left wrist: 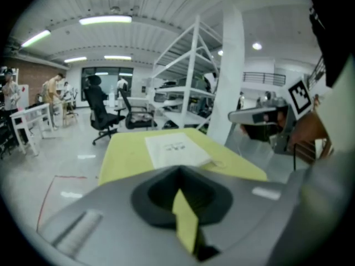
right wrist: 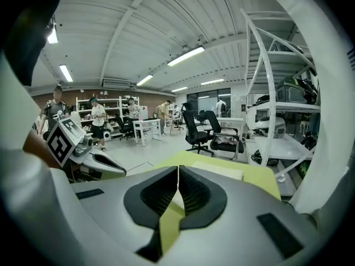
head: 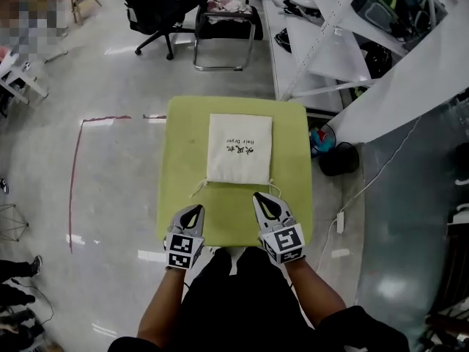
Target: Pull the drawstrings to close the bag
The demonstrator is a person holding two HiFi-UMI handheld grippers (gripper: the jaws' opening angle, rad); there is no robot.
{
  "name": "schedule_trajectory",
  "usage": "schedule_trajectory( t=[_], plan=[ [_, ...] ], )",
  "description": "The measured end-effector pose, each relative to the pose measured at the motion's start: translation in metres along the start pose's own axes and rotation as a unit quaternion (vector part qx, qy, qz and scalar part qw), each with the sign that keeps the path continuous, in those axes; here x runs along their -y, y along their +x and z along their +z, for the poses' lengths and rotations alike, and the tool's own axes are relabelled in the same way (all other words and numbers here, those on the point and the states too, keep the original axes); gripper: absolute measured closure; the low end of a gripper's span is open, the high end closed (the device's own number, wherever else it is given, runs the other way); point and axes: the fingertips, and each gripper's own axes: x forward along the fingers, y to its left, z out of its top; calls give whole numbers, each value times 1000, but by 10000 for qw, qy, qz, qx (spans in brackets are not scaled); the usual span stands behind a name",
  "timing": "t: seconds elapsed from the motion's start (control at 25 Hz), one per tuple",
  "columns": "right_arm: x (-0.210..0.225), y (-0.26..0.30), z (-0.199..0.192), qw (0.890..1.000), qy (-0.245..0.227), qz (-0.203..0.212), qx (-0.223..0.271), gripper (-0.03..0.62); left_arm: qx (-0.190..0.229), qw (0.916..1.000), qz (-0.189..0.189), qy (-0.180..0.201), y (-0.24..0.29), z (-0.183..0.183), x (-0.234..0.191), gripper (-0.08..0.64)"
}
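Observation:
A cream cloth bag (head: 239, 147) with small dark print lies flat on the yellow-green table (head: 179, 160), its mouth toward me. Thin white drawstrings trail from its near corners, one at the left (head: 198, 188) and one at the right (head: 274, 188). My left gripper (head: 193, 210) is over the near left part of the table, shut and empty, short of the left string. My right gripper (head: 260, 197) is shut and empty, its tip close to the right string. The bag (left wrist: 175, 148) shows ahead in the left gripper view; in the right gripper view it (right wrist: 219, 169) lies beyond the jaws.
The small table stands alone on a glossy grey floor. White shelving (head: 352, 28) rises to the right, with a dark round object (head: 338, 158) and a cable on the floor beside the table. Black office chairs (head: 157, 9) stand behind. People are at desks far back.

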Motion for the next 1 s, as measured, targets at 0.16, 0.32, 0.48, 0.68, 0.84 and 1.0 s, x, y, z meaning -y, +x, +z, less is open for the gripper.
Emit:
schedule_trajectory(
  t=[0.16, 0.32, 0.48, 0.68, 0.84, 1.0],
  plan=[
    [2, 4, -28, 9993, 168, -166, -287, 594, -197, 9997, -112, 67, 19, -14, -7, 555],
    [13, 5, -58, 9974, 266, -323, -587, 594, -341, 9993, -156, 96, 38, -21, -14, 555],
    [33, 7, -84, 9950, 367, -457, -809, 594, -538, 9974, -221, 422, 59, -27, -23, 555],
    [59, 15, -115, 9923, 366, -532, -1060, 594, -761, 9957, -206, 481, 84, -37, -31, 555],
    [70, 20, -134, 9903, 473, -533, -1195, 594, -912, 9950, -96, 387, 97, -49, -28, 555],
    [75, 23, -142, 9895, 568, -506, -1230, 594, -960, 9947, 265, 237, 100, -57, -32, 554]
  ],
)
